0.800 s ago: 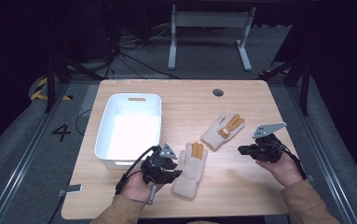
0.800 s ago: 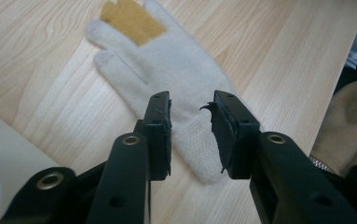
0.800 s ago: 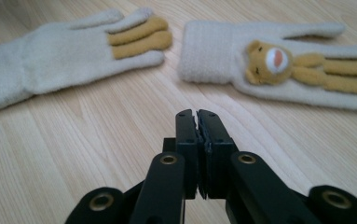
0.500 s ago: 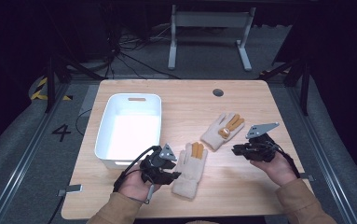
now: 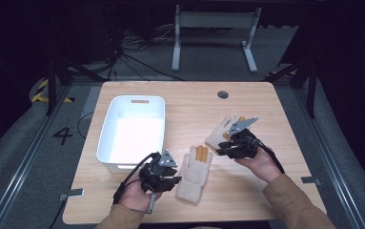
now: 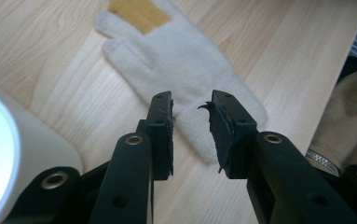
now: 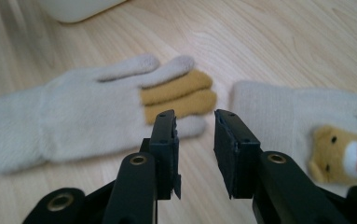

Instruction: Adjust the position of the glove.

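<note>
The left hand-held gripper (image 6: 192, 128), jaws apart, is hovering just over the cuff of a soft cream knitted glove with mustard fingers (image 6: 185, 70) lying ahead of it on the wooden surface (image 6: 278, 42); the limp cuff probably pinches easily.

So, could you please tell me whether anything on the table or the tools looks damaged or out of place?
Yes: the pad on one jaw of the left tool looks torn, with a ragged flap curling off its inner face above the cream glove's cuff. Otherwise the two gloves lie flat and the white bin sits upright.
</note>
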Available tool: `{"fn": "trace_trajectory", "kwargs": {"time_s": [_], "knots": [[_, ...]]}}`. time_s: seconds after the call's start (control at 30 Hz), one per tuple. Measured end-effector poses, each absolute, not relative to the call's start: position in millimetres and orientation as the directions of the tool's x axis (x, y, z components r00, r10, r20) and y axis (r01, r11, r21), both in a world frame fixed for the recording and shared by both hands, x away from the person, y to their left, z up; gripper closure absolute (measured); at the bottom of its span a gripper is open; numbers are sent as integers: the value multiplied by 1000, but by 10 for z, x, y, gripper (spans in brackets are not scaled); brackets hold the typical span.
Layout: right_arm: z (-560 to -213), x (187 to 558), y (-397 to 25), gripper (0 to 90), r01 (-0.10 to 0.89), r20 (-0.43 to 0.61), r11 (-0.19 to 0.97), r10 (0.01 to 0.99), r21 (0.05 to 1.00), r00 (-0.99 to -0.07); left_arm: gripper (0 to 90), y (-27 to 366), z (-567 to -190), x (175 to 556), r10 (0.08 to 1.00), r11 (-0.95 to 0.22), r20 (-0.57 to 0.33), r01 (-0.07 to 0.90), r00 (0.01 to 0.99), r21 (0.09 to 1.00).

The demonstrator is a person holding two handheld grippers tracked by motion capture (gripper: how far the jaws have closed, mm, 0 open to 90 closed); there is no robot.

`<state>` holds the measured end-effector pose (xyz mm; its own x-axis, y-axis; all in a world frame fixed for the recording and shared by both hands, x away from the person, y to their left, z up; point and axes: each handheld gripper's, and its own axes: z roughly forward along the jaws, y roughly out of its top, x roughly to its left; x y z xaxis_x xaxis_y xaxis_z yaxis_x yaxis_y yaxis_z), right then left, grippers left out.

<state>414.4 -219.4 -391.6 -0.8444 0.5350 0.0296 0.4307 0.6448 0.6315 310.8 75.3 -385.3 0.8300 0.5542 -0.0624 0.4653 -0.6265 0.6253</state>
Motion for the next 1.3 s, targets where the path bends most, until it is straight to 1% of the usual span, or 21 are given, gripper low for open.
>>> {"fn": "trace_trajectory", "kwargs": {"time_s": [0.03, 0.13, 0.3, 0.37, 0.53, 0.63, 0.77, 0.9, 0.93, 1.0, 1.03, 1.07, 1.1, 1.13, 1.2, 1.3], "knots": [[-3943, 4220, -2131, 696, 447, 48, 637, 541, 628, -839, 710, 780, -3861, 3088, 575, -614, -54, 474, 816, 631], [-3958, 4285, -2047, 707, 442, 46, 642, 535, 627, -844, 710, 826, -3873, 3094, 594, -600, -67, 497, 802, 627], [-3987, 4359, -1886, 708, 431, 39, 658, 522, 618, -852, 693, 842, -3899, 3110, 601, -584, -81, 506, 795, 635], [-4045, 4430, -1771, 707, 433, 34, 677, 517, 594, -855, 685, 842, -3900, 3112, 610, -591, -59, 504, 790, 630], [-4162, 4539, -1630, 694, 429, 20, 705, 508, 564, -861, 663, 867, -3906, 3128, 621, -578, -64, 512, 781, 635], [-4209, 4581, -1594, 693, 436, 23, 713, 508, 549, -861, 655, 867, -3906, 3130, 617, -578, -69, 511, 784, 637], [-4308, 4671, -1550, 648, 443, 21, 727, 509, 524, -860, 641, 834, -3912, 3119, 604, -589, -65, 500, 794, 635], [-4358, 4695, -1533, 643, 448, 27, 732, 508, 514, -861, 621, 805, -3918, 3108, 597, -595, -73, 502, 799, 627], [-4395, 4710, -1523, 656, 451, 29, 740, 506, 499, -862, 612, 781, -3922, 3098, 591, -593, -78, 499, 803, 632], [-4400, 4714, -1523, 670, 454, 37, 736, 507, 502, -861, 610, 768, -3923, 3095, 587, -594, -85, 500, 805, 630], [-4401, 4716, -1522, 717, 462, 51, 733, 508, 500, -860, 603, 749, -3925, 3088, 584, -597, -87, 500, 807, 628], [-4400, 4712, -1519, 744, 462, 51, 734, 507, 498, -860, 600, 737, -3932, 3081, 585, -594, -85, 497, 807, 632], [-4400, 4712, -1519, 744, 462, 51, 734, 507, 498, -860, 600, 718, -3937, 3073, 579, -597, -92, 498, 810, 629], [-4396, 4696, -1505, 807, 454, 47, 741, 499, 494, -865, 602, 688, -3953, 3068, 568, -608, -90, 491, 818, 624], [-4394, 4681, -1490, 828, 442, 31, 751, 492, 491, -870, 600, 658, -3974, 3063, 564, -614, -87, 487, 821, 621], [-4392, 4672, -1481, 832, 438, 22, 755, 491, 489, -871, 562, 621, -4000, 3064, 559, -613, -102, 493, 823, 617]]}}
